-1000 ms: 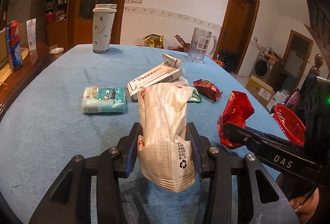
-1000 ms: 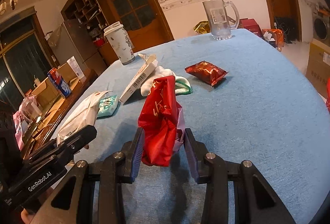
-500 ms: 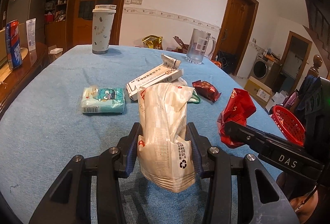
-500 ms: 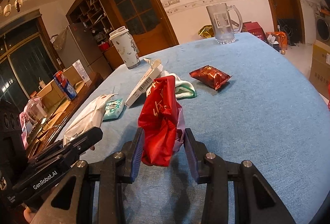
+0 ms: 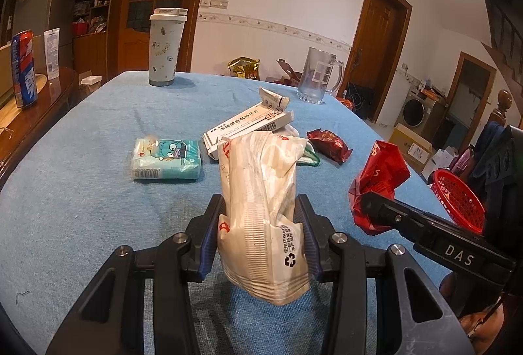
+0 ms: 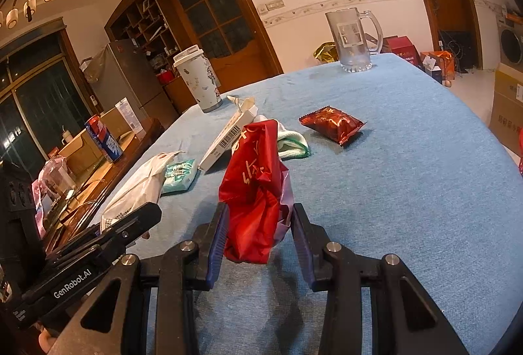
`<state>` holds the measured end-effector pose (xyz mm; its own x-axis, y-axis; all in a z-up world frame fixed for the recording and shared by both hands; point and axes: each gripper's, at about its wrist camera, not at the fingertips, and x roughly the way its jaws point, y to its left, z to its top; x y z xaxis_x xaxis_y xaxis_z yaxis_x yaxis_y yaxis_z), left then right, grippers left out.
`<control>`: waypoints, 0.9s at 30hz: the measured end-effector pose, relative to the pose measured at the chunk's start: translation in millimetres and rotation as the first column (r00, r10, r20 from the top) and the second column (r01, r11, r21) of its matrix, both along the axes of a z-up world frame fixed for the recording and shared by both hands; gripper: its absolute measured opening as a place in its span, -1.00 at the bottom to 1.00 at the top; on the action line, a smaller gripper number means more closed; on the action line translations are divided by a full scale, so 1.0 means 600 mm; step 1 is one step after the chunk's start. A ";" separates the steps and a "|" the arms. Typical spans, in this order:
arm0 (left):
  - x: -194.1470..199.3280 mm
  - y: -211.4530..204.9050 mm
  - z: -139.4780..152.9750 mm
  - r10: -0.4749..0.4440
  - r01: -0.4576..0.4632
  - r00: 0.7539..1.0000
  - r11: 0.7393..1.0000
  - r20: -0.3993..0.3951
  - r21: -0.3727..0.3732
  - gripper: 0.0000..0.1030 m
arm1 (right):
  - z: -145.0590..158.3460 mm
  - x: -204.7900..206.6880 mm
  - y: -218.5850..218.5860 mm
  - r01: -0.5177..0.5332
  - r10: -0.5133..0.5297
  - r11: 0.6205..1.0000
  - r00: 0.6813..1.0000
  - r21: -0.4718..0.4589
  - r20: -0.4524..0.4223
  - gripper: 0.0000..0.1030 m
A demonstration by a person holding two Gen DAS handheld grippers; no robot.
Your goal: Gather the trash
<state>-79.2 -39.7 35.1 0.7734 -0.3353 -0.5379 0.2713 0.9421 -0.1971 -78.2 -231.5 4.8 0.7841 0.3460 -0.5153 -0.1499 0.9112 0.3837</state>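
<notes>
My left gripper (image 5: 261, 224) is shut on a crumpled white plastic bag (image 5: 261, 201) and holds it above the blue tablecloth (image 5: 98, 191). My right gripper (image 6: 258, 224) is shut on a crumpled red wrapper (image 6: 255, 185), which also shows in the left wrist view (image 5: 376, 178). On the table lie a teal tissue pack (image 5: 166, 159), a white medicine box (image 5: 248, 126) with a small tube on it, a green-edged white cloth (image 6: 291, 142) and a dark red snack packet (image 6: 333, 124).
A tall white tumbler (image 5: 165, 51) and a glass beer mug (image 5: 318, 77) stand at the table's far edge. A red plastic basket (image 5: 457, 201) sits off the right side. A wooden sideboard with a blue can (image 5: 23, 70) runs along the left.
Both grippers have lifted slightly with their loads; the table items sit a little lower and farther in both views. Both grips are unchanged.
</notes>
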 end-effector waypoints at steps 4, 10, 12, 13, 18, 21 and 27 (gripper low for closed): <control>-0.001 0.002 0.000 0.007 -0.007 1.000 1.000 0.001 -0.005 -0.17 | -0.002 0.004 0.001 0.003 -0.003 1.000 1.000 -0.008 -0.012 -0.19; 0.000 0.003 -0.001 0.013 -0.013 1.000 1.000 -0.005 -0.001 -0.17 | -0.001 0.001 0.009 0.004 -0.004 0.999 1.000 -0.041 -0.005 -0.19; -0.001 0.003 -0.001 0.018 -0.018 1.000 1.000 -0.005 0.002 -0.17 | -0.002 0.002 0.011 0.002 -0.002 0.999 1.000 -0.051 -0.010 -0.19; -0.001 0.004 -0.001 0.021 -0.021 1.000 1.000 -0.004 0.003 -0.17 | -0.003 0.005 0.012 0.002 -0.003 0.999 1.000 -0.054 -0.019 -0.19; -0.001 0.003 -0.002 0.027 -0.027 1.000 1.000 -0.009 0.006 -0.17 | -0.007 0.007 0.009 0.008 -0.010 0.998 0.999 -0.058 -0.034 -0.19; -0.003 0.005 -0.002 0.029 -0.029 1.000 1.000 -0.006 0.005 -0.17 | -0.007 0.008 0.009 0.010 -0.013 0.998 0.999 -0.060 -0.037 -0.19; -0.003 0.004 -0.002 0.027 -0.027 1.000 1.000 -0.011 0.003 -0.17 | -0.007 0.009 0.009 0.016 -0.019 0.998 0.999 -0.062 -0.038 -0.19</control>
